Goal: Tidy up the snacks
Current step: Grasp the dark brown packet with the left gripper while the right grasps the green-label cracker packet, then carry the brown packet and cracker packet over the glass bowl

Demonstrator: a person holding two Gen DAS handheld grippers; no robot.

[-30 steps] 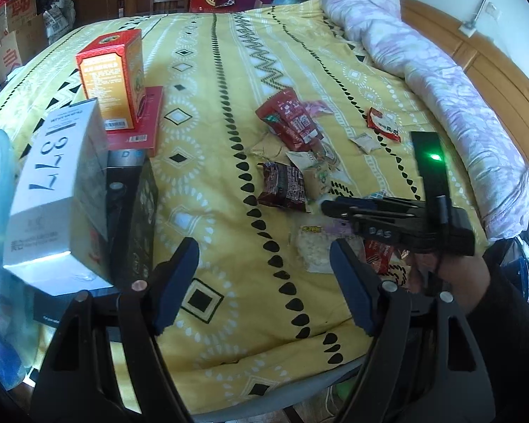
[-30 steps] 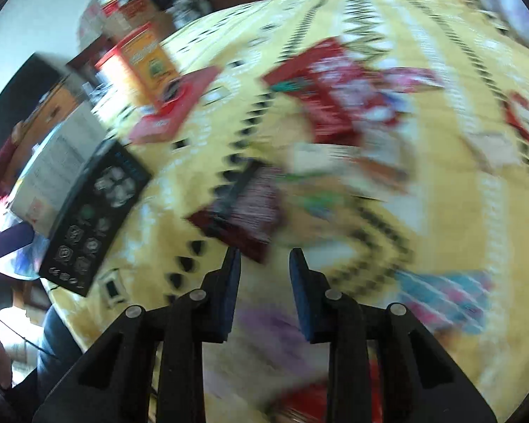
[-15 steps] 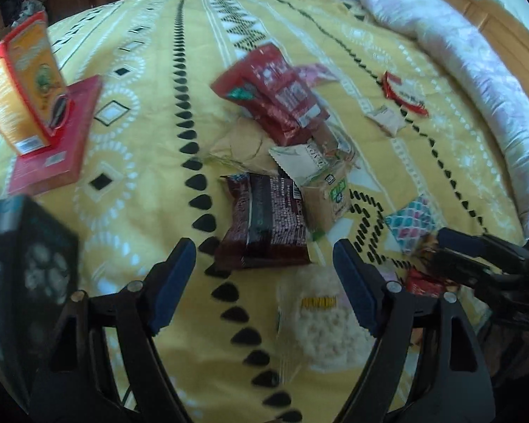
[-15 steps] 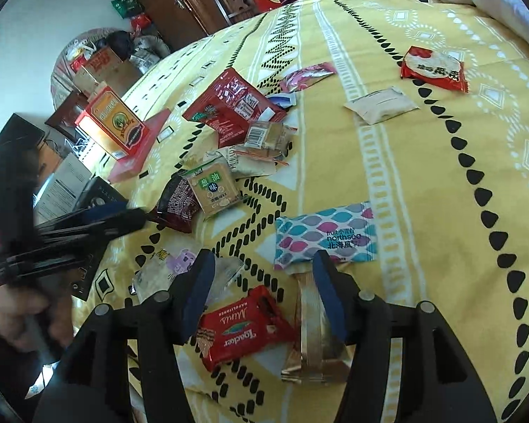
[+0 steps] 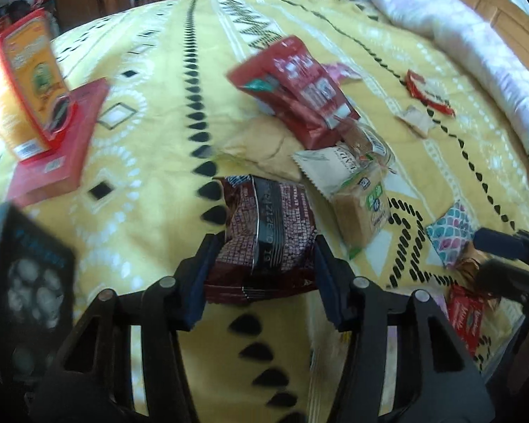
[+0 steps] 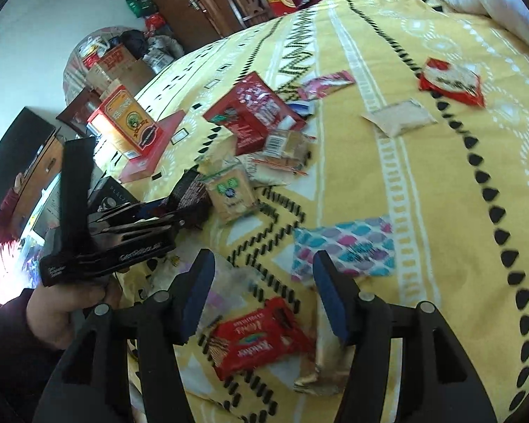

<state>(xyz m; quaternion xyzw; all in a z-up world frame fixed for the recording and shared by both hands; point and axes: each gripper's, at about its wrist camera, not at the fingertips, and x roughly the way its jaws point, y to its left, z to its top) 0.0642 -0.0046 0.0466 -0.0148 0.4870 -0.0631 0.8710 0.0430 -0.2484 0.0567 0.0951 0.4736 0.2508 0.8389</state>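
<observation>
A dark red-brown snack packet (image 5: pixel 268 232) lies on the yellow bedspread (image 5: pixel 151 141). My left gripper (image 5: pixel 264 264) has its jaws closing on this packet, one blue pad against each side. In the right wrist view the same packet (image 6: pixel 190 194) shows just past the left gripper's fingers, and a hand (image 6: pixel 63 306) holds that gripper. My right gripper (image 6: pixel 264 282) is open and hangs over a red wafer packet (image 6: pixel 254 338) and a gold wrapper (image 6: pixel 321 363), with nothing between its pads. It also shows at the right edge of the left wrist view (image 5: pixel 486 257).
Loose snacks lie around: a big red bag (image 5: pixel 296 88), a bread packet (image 5: pixel 363 208), a teal patterned packet (image 6: pixel 345 250). An orange box (image 5: pixel 28 81) stands on a flat red box (image 5: pixel 60 155) at the left, near a black box (image 5: pixel 24 275). A rolled quilt (image 5: pixel 458 35) lines the far right.
My left gripper came down and forward to the dark packet, and its jaws narrowed around it. My right gripper opened wider and swung right, towards the packets near the bed's edge.
</observation>
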